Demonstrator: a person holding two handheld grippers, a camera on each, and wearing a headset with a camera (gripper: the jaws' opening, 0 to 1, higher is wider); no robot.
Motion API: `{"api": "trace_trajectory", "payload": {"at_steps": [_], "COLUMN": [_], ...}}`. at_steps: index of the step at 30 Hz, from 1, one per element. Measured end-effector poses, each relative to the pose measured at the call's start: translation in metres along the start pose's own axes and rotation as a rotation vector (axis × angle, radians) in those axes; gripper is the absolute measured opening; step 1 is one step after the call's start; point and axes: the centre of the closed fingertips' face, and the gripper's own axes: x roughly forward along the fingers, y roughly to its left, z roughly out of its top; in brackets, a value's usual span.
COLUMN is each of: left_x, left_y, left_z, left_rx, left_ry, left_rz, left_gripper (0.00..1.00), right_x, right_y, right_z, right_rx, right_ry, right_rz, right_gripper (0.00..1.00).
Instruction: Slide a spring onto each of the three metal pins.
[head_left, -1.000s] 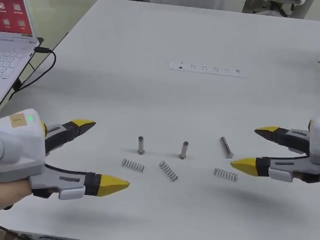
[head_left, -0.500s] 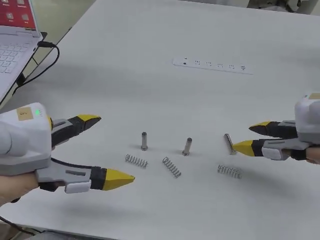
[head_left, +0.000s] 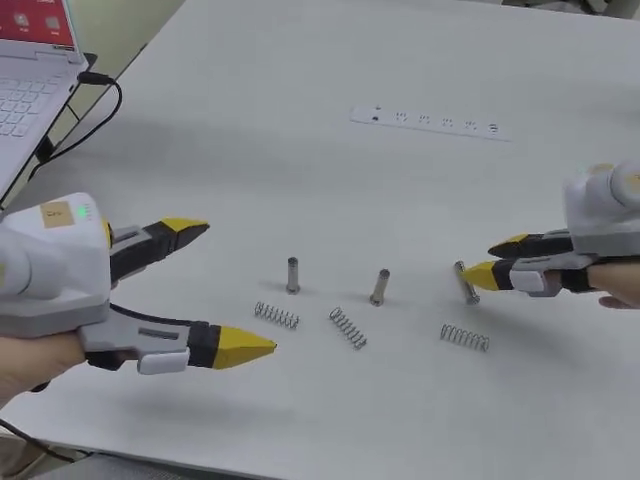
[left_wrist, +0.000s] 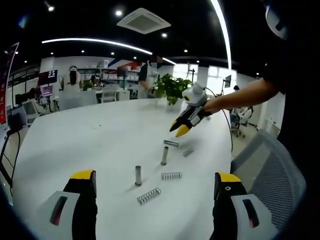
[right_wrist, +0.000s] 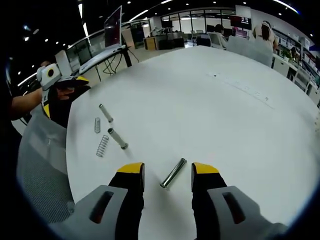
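Right gripper (right_wrist: 168, 169): jaws narrowly apart, straddling the lying pin (head_left: 466, 283) (not yet clamped), probably to lift it for threading;
Left gripper (head_left: 238, 288): wide, poised near a spring (head_left: 276, 316)

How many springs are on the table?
3: left spring by the left pin, middle spring by the middle pin, right spring near the lying pin. None seems hidden.

On the table (head_left: 300, 150), three pins (head_left: 380, 286) line up, springs (head_left: 347, 327) just before them.
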Motion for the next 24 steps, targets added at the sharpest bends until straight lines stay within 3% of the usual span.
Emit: {"api": "trace_trajectory", "payload": {"at_steps": [16, 24], "left_x": [-0.001, -0.002], "left_y": [0.001, 0.000], "left_z": [-0.007, -0.012], "left_rx": [-0.004, -0.008], "left_ry": [0.018, 0.030], "left_rz": [0.002, 0.006], "left_gripper": [0.95, 0.94], "right_x": [0.028, 0.033], "right_y": [-0.014, -0.016], "right_z": [-0.017, -0.022], "right_rx": [0.116, 0.175], "right_ry": [0.156, 0.187], "right_rz": [-0.026, -0.030], "right_gripper": [0.21, 0.19]}}
